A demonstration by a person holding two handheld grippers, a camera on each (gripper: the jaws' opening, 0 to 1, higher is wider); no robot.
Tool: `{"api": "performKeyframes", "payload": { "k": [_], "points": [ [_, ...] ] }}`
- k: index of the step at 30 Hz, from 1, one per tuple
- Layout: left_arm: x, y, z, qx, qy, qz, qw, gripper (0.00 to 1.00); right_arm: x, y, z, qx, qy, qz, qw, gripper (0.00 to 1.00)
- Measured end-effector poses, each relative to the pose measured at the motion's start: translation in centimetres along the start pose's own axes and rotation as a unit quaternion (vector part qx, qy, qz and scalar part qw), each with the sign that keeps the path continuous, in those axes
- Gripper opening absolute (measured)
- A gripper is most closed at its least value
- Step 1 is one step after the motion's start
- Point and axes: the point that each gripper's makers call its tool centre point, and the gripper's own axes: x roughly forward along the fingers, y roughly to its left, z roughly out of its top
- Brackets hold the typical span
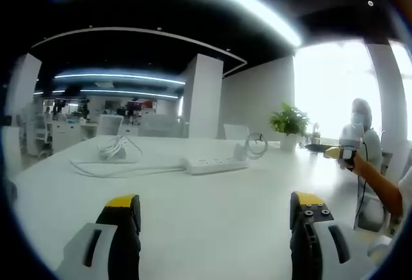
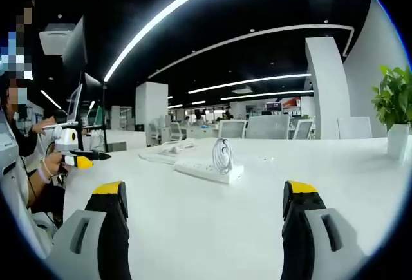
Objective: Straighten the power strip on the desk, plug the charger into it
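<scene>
Here the left gripper [image 1: 215, 219] and right gripper [image 2: 203, 209] hover spread and empty, the power strip [image 1: 215, 163] and charger [image 1: 114, 151] well ahead on the desk [image 1: 212, 215].

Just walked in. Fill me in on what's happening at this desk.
A person holds two grippers over a white desk, both open and empty. The left gripper and right gripper face a white power strip lying untouched mid-desk, its coiled cable at one end. A white charger with its cord sits beyond. Nothing is plugged in yet.
</scene>
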Motion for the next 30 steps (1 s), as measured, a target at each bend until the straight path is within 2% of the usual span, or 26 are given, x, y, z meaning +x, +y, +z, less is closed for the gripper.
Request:
{"api": "performKeyframes", "payload": {
  "k": [12, 30],
  "points": [
    [0.0, 0.3, -0.1, -0.003, -0.001, 0.003, 1.0, 0.99, -0.8, -0.2, -1.4, 0.002, 0.009, -0.015, 0.9998, 1.0],
    [0.2, 0.3, -0.3, -0.004, 0.002, 0.003, 1.0, 0.99, -0.9, -0.4, -1.8, 0.006, 0.01, -0.024, 0.9996, 1.0]
  ]
}}
